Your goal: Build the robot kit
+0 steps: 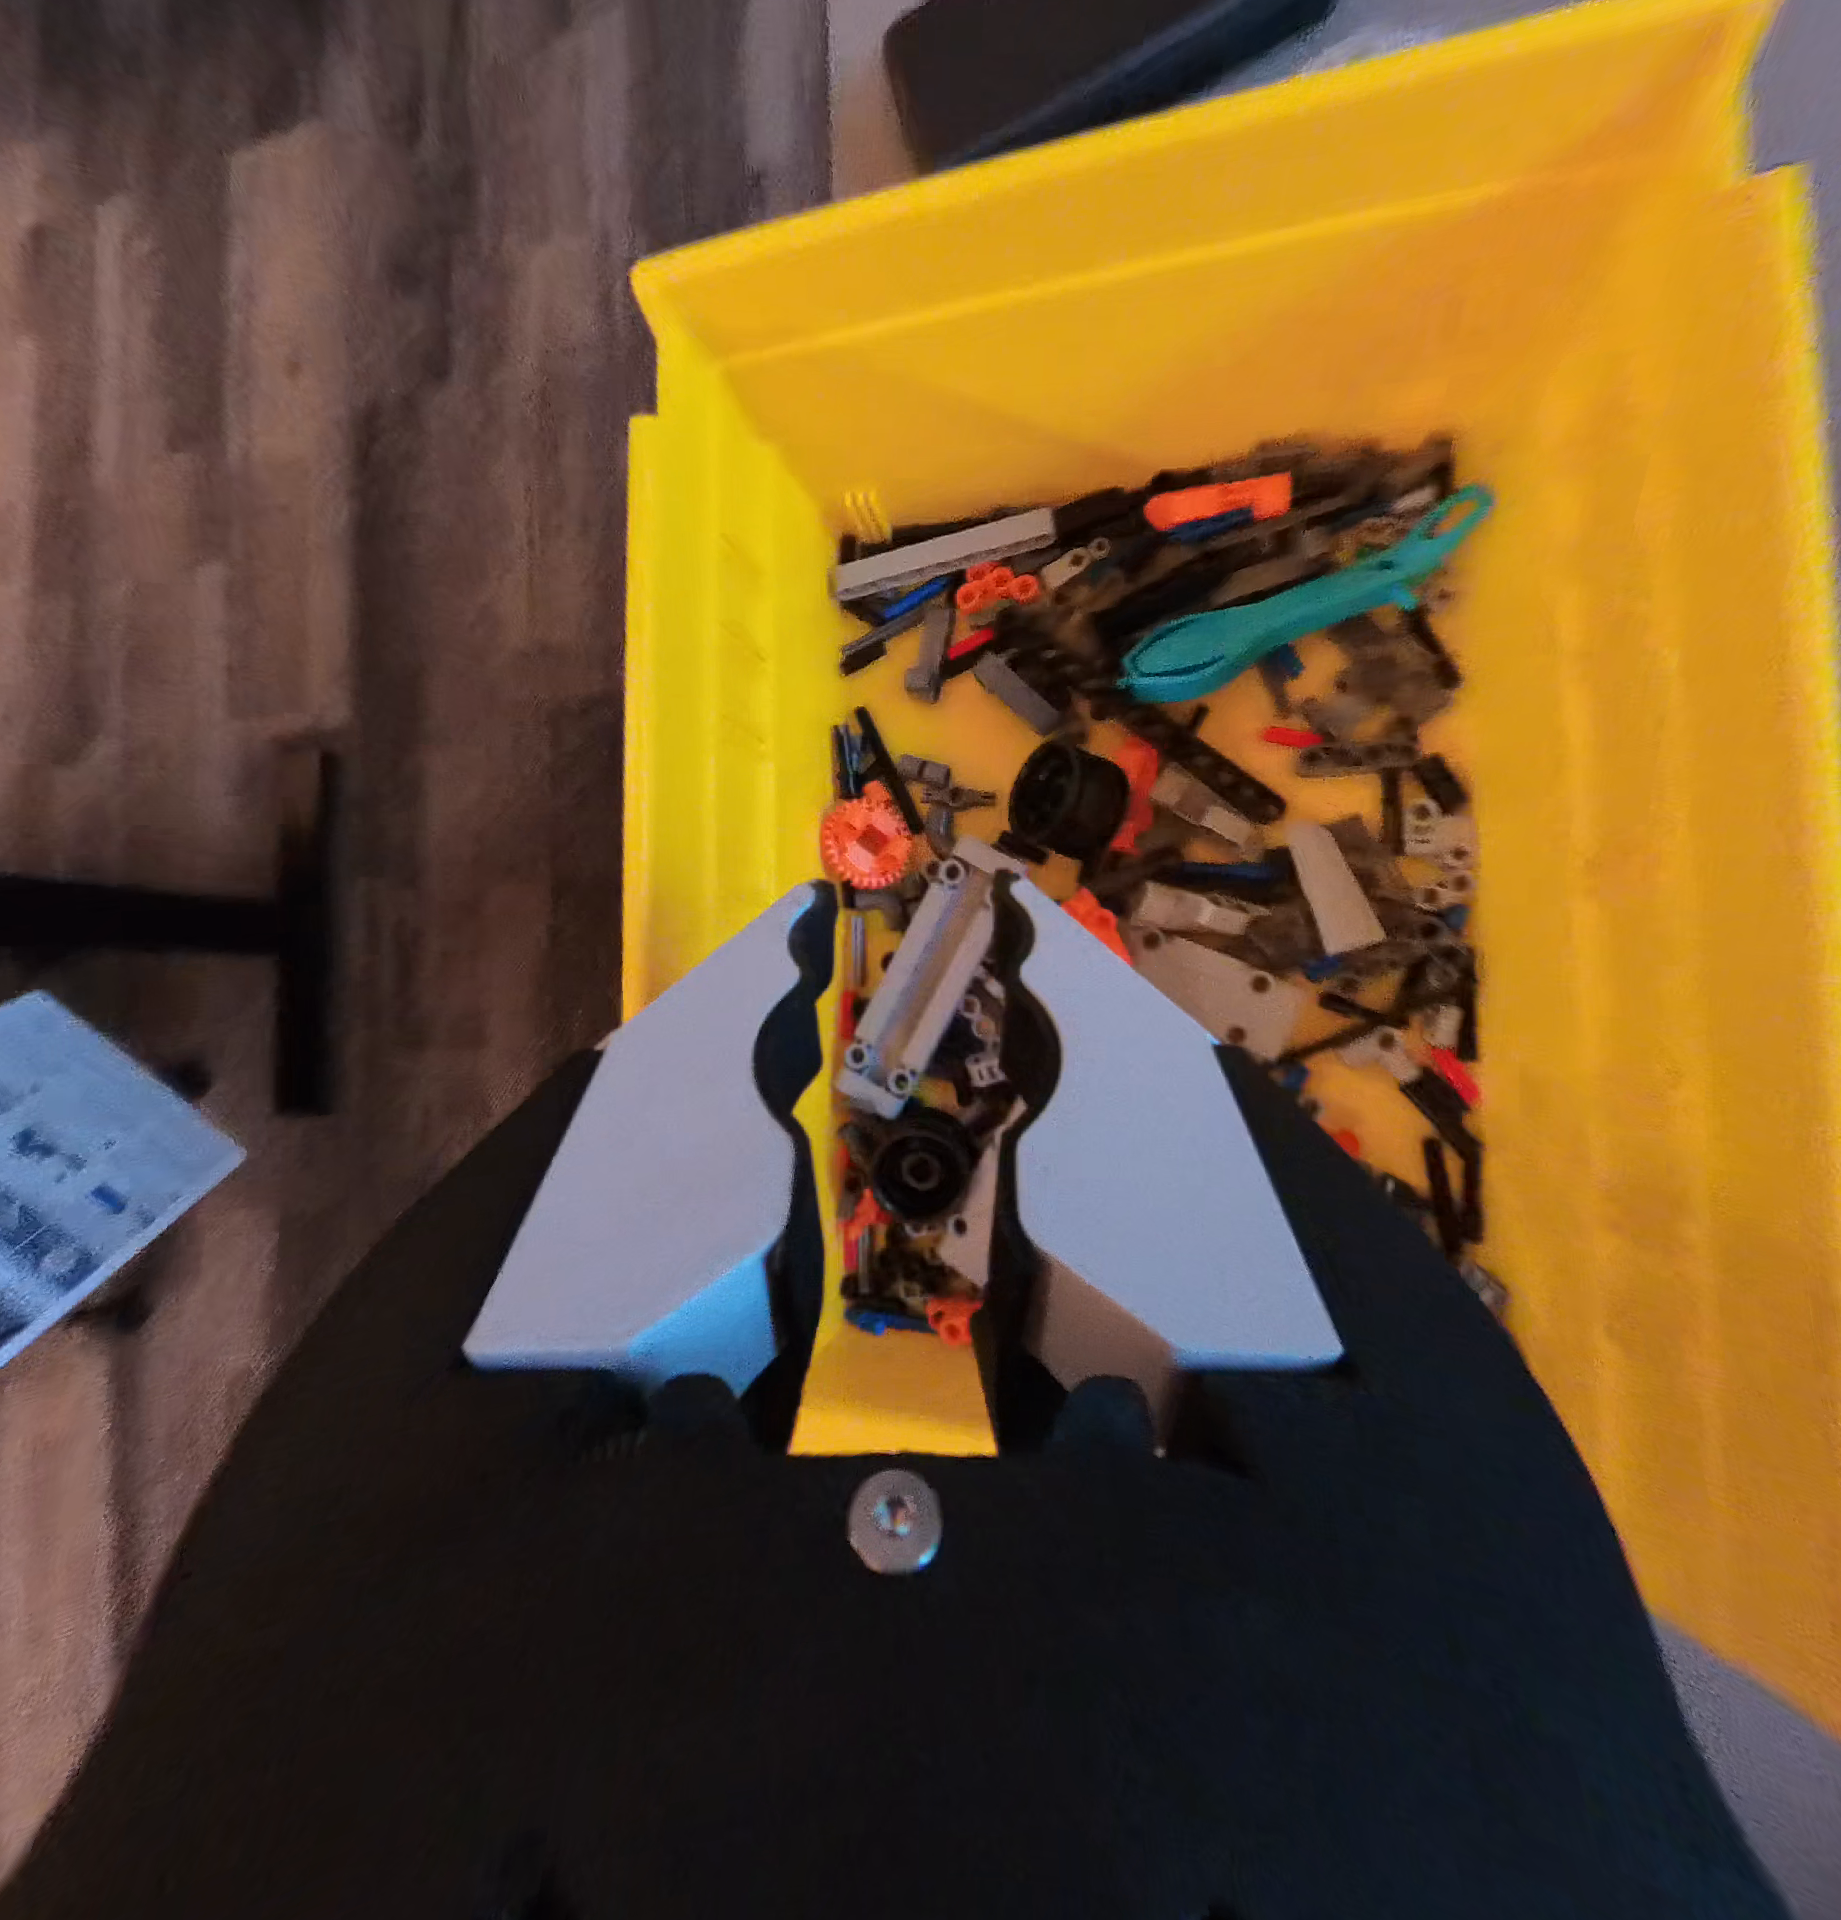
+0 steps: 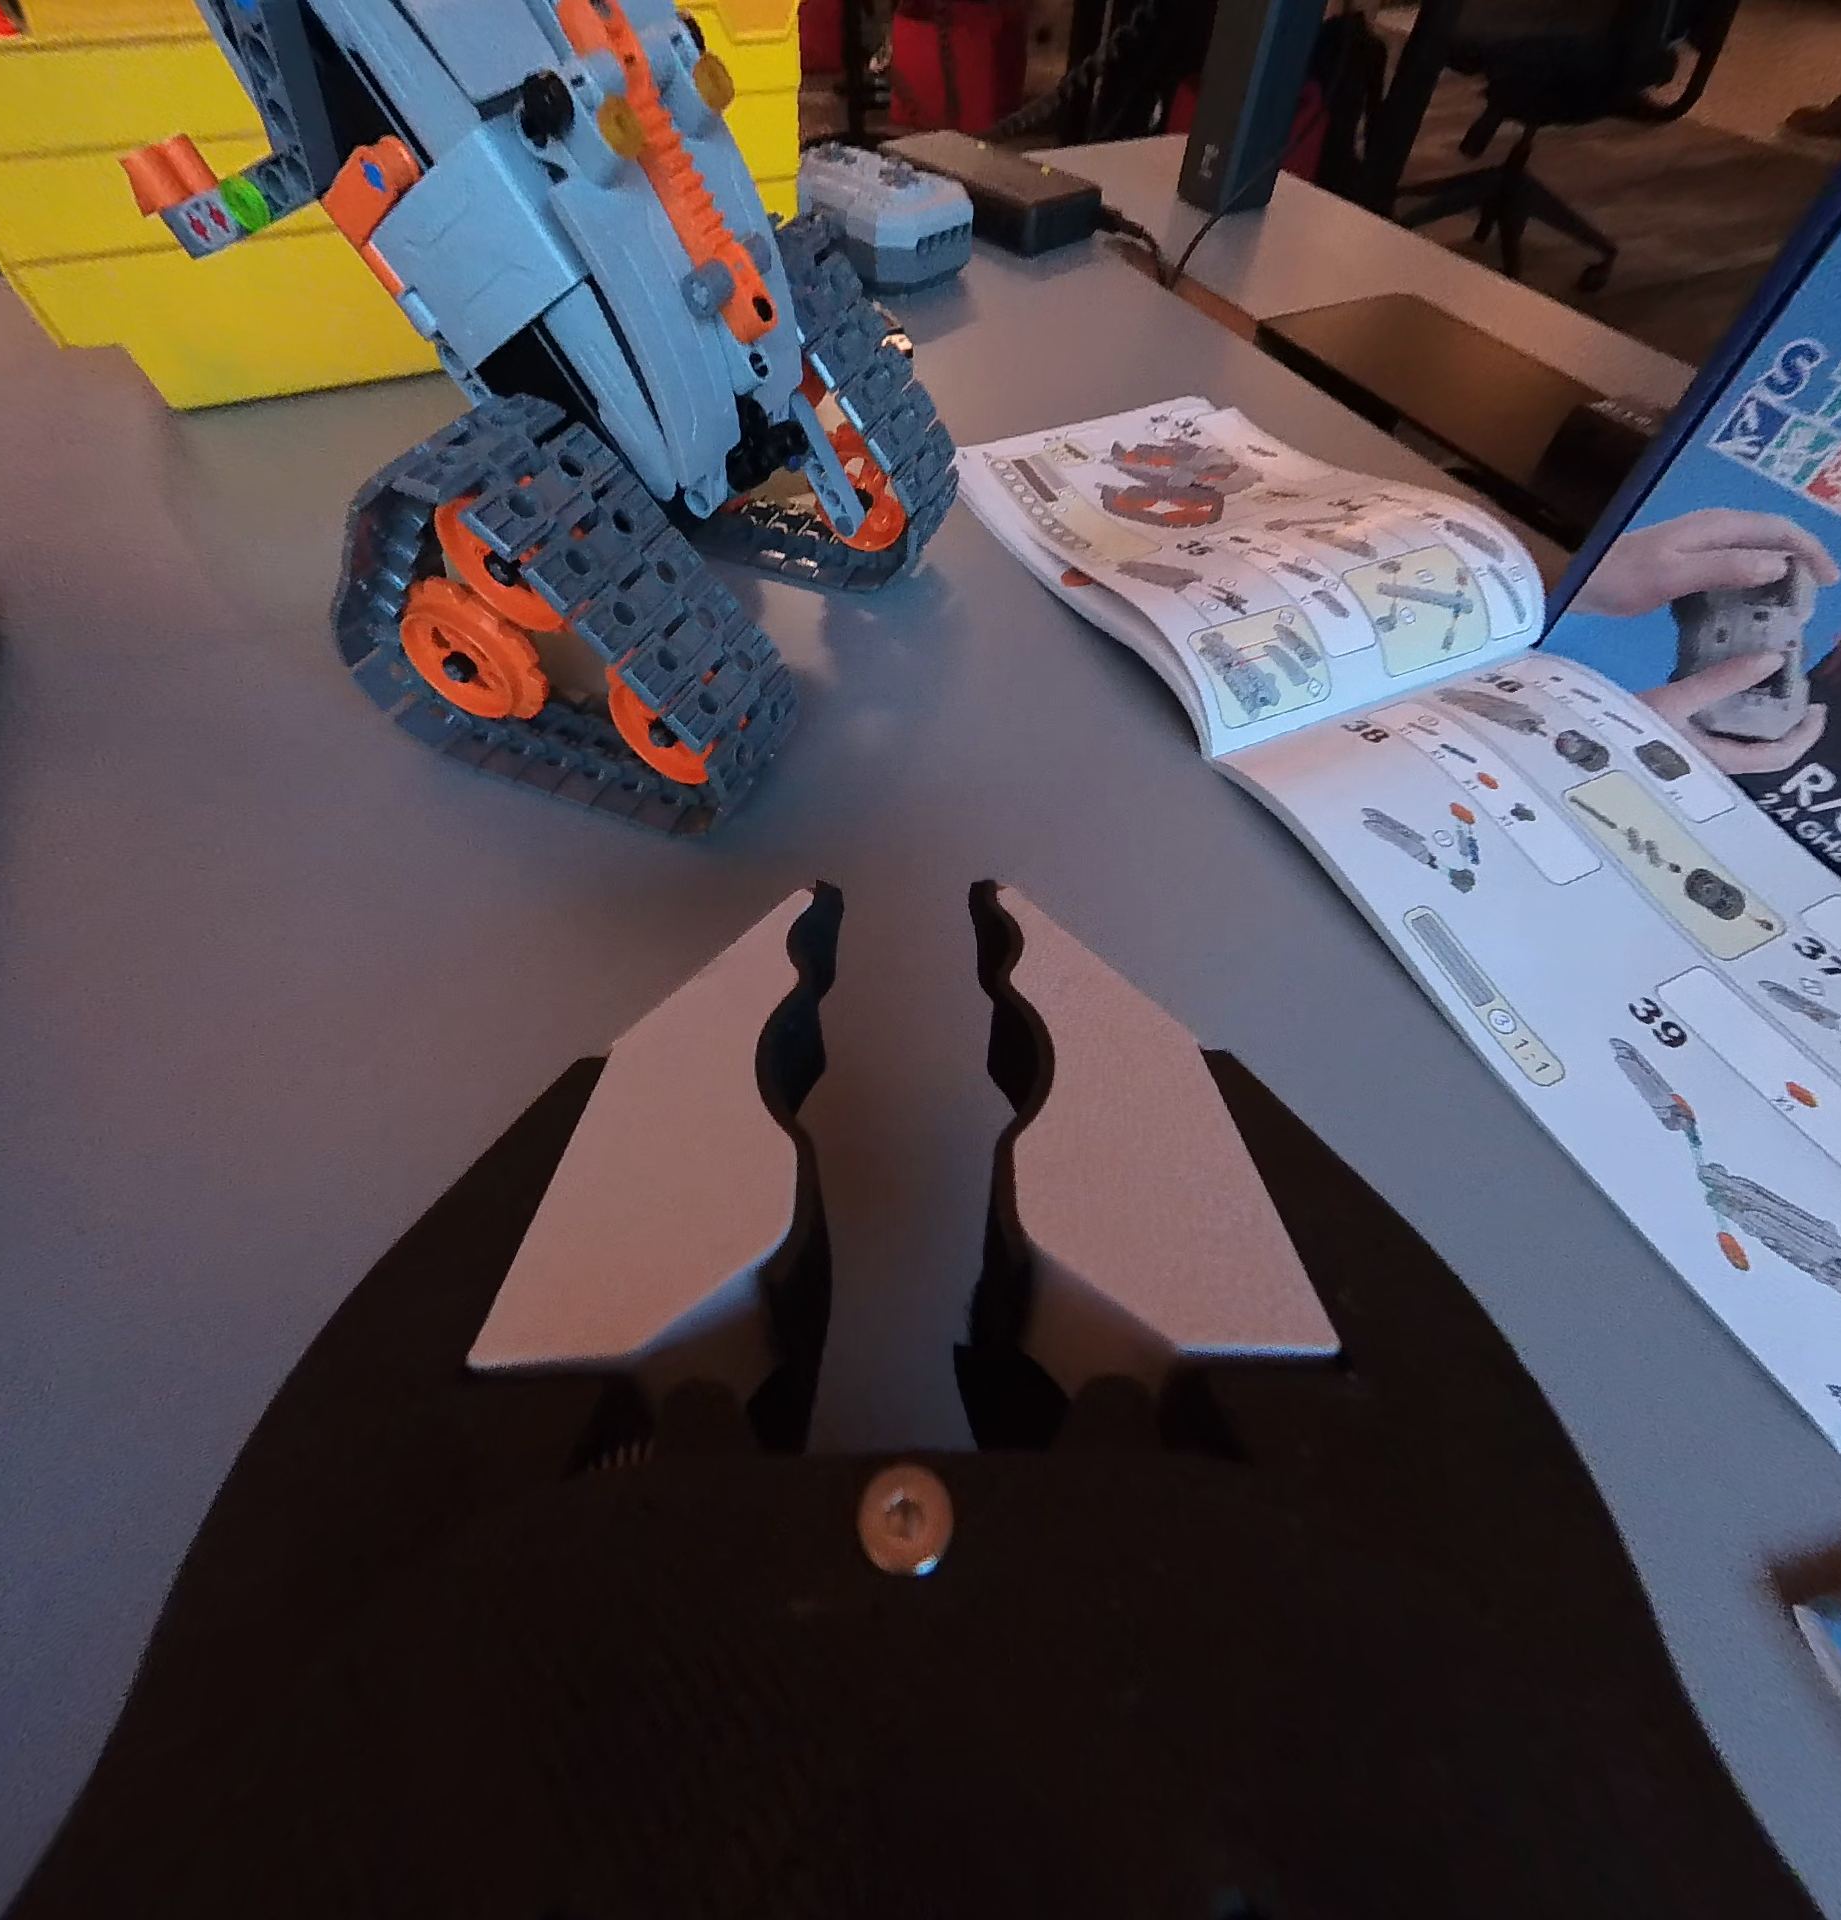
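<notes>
While the left gripper [image 1: 911, 904] hangs above a yellow bin [image 1: 1155, 343] of loose building-toy parts, its jaws stand apart with nothing between them. Directly below the gap lies a long light-grey beam [image 1: 921, 987], slanted against the bin's left wall; a black wheel [image 1: 921, 1164] sits just nearer than the beam, an orange gear [image 1: 866, 847] just beyond it, and a teal strap-like piece [image 1: 1300, 613] well beyond, toward the bin's far right corner. Motion blur softens the smaller parts.

Over a grey table [image 2: 220, 935], the right gripper [image 2: 905, 904] is likewise parted and empty. A tracked toy vehicle [image 2: 625, 499] in grey and orange stands ahead of it; right of the vehicle lie an open instruction booklet [image 2: 1415, 748] and an upright blue box [image 2: 1747, 540].

Judged from the beam's slant, a clean pinch would square the jaws across its narrow width, clear of the wheel.
</notes>
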